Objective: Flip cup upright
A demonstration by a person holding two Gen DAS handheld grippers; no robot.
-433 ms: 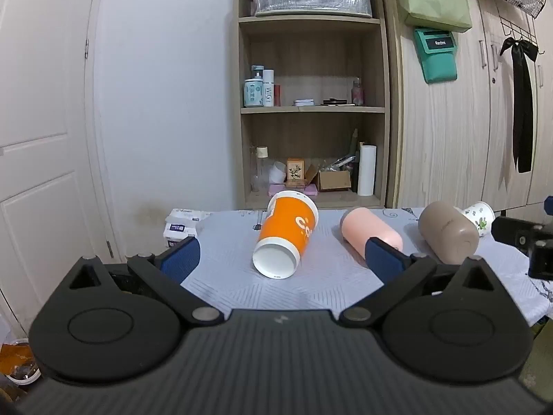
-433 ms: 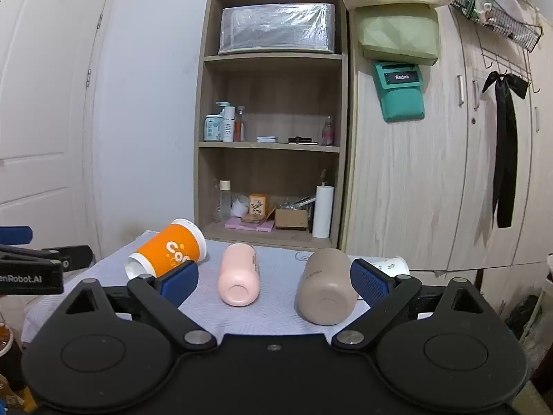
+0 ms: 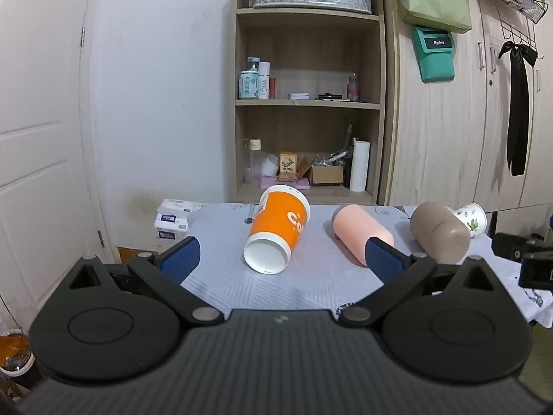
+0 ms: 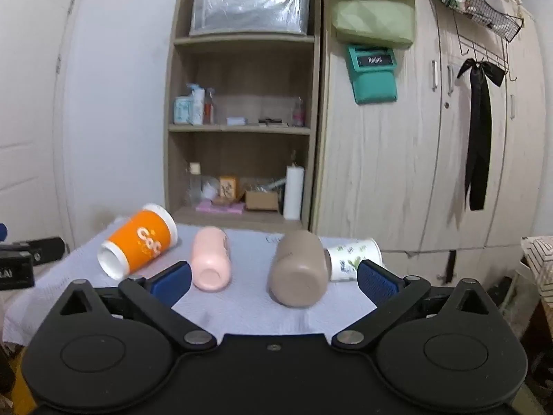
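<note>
four cups on the table, all lying on their sides: one orange paper cup, one pink cup, one brown-taupe cup and one white cup with green leaf print. they sit in a rough row across the pale cloth-covered table, orange at my left end, floral at my right. the orange cup's narrow white base faces me, wide rim toward the shelf. the pink one and the brown one also show me their closed ends. the floral cup is tucked just behind the brown one on its right side, looks like they touch but i can't say for sure.

my left gripper is spread wide and holding nothing, orange cup framed between its blue pads. my right gripper is also wide open and empty, with the pink and brown cups between its pads.

two tissue packs stacked at the far left corner of the table. a wooden shelf unit stands behind the table, wardrobe beside it.

there are clear gaps of cloth between orange, pink and brown. the floral cup is near the table's right edge.
</note>
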